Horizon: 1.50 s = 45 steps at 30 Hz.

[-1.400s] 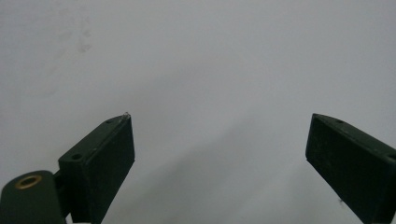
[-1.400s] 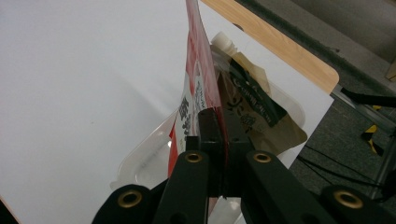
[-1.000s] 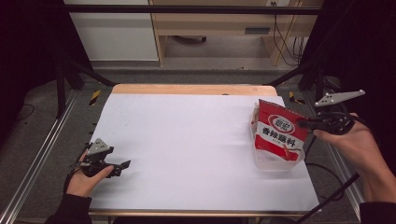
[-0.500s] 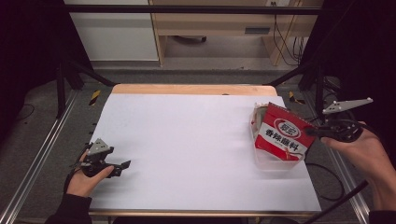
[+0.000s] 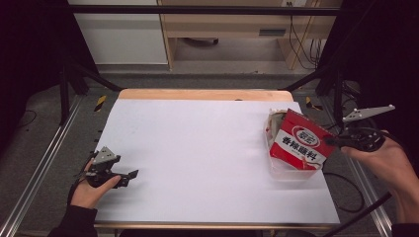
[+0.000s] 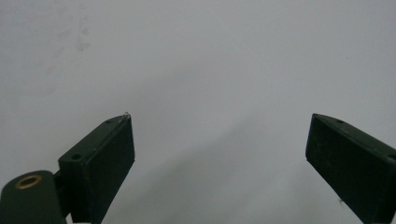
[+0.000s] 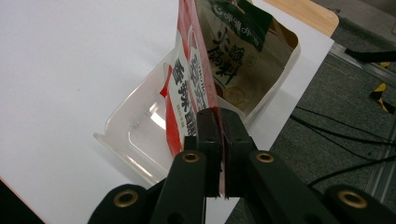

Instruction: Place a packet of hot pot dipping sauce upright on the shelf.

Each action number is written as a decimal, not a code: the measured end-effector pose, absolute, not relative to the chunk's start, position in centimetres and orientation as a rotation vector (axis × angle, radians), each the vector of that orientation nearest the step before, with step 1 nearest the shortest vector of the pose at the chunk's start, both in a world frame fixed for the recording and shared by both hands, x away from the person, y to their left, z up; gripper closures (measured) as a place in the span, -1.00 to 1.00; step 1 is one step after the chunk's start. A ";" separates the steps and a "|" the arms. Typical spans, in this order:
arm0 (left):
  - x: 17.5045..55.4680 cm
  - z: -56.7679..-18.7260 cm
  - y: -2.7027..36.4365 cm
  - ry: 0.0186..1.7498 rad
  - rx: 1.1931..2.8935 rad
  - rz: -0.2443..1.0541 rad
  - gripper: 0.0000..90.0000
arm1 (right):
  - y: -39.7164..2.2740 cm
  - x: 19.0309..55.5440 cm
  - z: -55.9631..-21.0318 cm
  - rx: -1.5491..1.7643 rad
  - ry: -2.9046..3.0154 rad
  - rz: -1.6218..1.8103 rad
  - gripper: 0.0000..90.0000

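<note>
Right tongs (image 7: 220,122): jaws pressed together on the edge of the red pouch (image 7: 189,88), pinching the flat seam. In the high view the pouch (image 5: 298,145) hangs tilted just off the tong tips, its lower end inside the clear tray (image 5: 291,173) below them. A second pouch, brown (image 7: 243,60), stands in the same tray right behind the red one, touching or nearly so; cannot tell which.

Left tongs (image 6: 219,149): jaws spread wide, nothing between them, resting idle on the white sheet (image 5: 197,148) far from the right tongs (image 5: 330,142).

Handling, judged: the pouch looks light and soft, a film bag with loose filling. It will sag and swing from a one-edge grip, and the glossy film may slip. The sealed seam is the stiffest part and the best place to hold, well in from the corner. The tray looks thin and light, so dragging the pouch against its wall could shift or tip it; lift the pouch straight clear.
</note>
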<state>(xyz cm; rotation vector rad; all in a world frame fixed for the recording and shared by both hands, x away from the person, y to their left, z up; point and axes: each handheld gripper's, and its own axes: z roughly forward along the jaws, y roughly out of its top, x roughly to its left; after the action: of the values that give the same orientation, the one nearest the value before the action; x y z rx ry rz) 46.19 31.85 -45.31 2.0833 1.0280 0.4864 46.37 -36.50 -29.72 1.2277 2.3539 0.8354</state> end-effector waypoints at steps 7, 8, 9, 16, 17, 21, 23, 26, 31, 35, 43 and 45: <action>46.2 -45.3 31.9 1.029 2.084 0.487 -0.82 | -36.6 46.4 -30.0 1.233 2.360 0.843 0.80; 46.2 -45.3 31.9 1.029 2.083 0.486 -0.82 | -36.5 46.4 -30.0 1.236 2.362 0.845 0.76; 46.2 -45.3 31.9 1.030 2.082 0.487 -0.82 | -36.5 46.4 -30.0 1.231 2.367 0.842 0.74; 46.2 -45.3 31.8 1.024 2.085 0.487 -0.82 | -35.4 46.8 -29.8 1.186 2.349 0.838 0.16; 46.2 -45.3 31.8 1.022 2.086 0.485 -0.82 | -35.1 46.9 -29.7 1.168 2.337 0.835 0.09; 46.2 -45.3 31.9 1.023 2.085 0.488 -0.82 | -34.0 47.6 -29.5 1.172 2.319 0.818 -0.12; 46.2 -45.3 31.9 1.023 2.084 0.487 -0.82 | -33.4 48.1 -29.3 1.167 2.309 0.804 -0.22; 46.2 -45.3 31.9 1.024 2.085 0.487 -0.82 | -32.3 48.8 -29.0 1.193 2.258 0.811 -0.31; 46.2 -45.3 32.0 1.025 2.082 0.487 -0.82 | -30.6 49.7 -28.6 1.187 2.243 0.808 -0.40; 46.2 -45.3 32.0 1.028 2.080 0.489 -0.82 | -29.6 50.2 -28.2 1.181 2.243 0.806 -0.48; 46.2 -45.3 32.0 1.028 2.079 0.491 -0.82 | -28.0 51.1 -27.2 1.191 2.205 0.812 -0.62; 46.2 -45.3 32.0 1.027 2.079 0.492 -0.82 | -27.6 51.2 -27.0 1.188 2.201 0.817 -0.65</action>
<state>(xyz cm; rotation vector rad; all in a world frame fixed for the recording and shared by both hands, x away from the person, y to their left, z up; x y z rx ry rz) 46.18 32.04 -45.26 2.0790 1.0271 0.4917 51.24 -27.57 -27.00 1.1884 2.2008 0.8167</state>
